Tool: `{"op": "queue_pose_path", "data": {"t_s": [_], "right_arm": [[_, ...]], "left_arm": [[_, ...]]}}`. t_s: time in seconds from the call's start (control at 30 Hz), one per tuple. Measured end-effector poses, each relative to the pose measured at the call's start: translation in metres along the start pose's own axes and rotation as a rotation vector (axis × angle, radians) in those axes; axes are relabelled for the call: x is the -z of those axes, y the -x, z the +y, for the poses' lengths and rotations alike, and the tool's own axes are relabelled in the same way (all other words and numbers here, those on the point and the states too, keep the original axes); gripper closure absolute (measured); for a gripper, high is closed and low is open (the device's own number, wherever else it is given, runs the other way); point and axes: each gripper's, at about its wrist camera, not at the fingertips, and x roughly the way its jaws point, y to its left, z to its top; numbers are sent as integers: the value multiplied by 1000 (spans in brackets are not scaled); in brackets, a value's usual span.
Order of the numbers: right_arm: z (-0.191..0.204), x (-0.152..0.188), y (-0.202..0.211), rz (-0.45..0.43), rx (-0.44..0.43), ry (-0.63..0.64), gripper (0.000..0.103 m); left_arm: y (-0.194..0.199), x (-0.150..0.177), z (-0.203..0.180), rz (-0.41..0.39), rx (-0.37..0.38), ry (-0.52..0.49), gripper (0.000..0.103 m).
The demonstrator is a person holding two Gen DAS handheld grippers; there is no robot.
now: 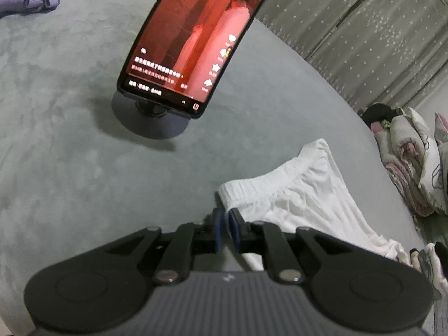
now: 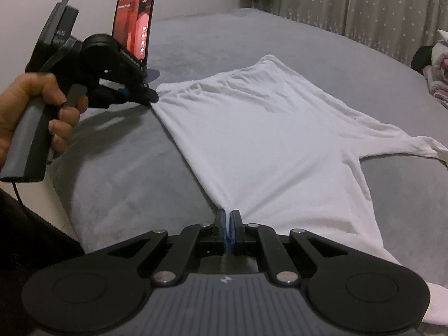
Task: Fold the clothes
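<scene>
White pants (image 2: pixel 260 140) lying flat on grey bed (image 2: pixel 117 196), near its front edge. Left tool (image 2: pixel 149 98) clamping the waistband corner; right tool (image 2: pixel 227 221) pinching the near side hem, jaws narrow. Phone (image 1: pixel 193 36) on stand playing video behind

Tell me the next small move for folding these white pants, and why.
Probably lift both grippers together and carry that edge across toward the far side. The left gripper pinches the waistband corner of the white pants, the right gripper pinches the same near edge lower down, and the cloth lies flat on the grey bed.
</scene>
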Motion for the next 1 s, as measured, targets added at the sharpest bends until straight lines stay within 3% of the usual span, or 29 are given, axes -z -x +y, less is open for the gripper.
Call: {"op": "queue_pose_path", "data": {"t_s": [0.17,0.37,0.77,1.0], "right_arm": [[-6,-2,7,-17,-7,-43,82],[-15,-6,19,-47,30,-63,74],[-39,4,24,-32,135,-150,71],[-48,8,23,-19,180,-167,65]], "left_arm": [[12,-2,-2,-66,-13,-17,76],[24,0,-17,-101,45,-84,69],[17,31,-74,15,218,-298,51],[10,51,-101,73,255,-386,45]]}}
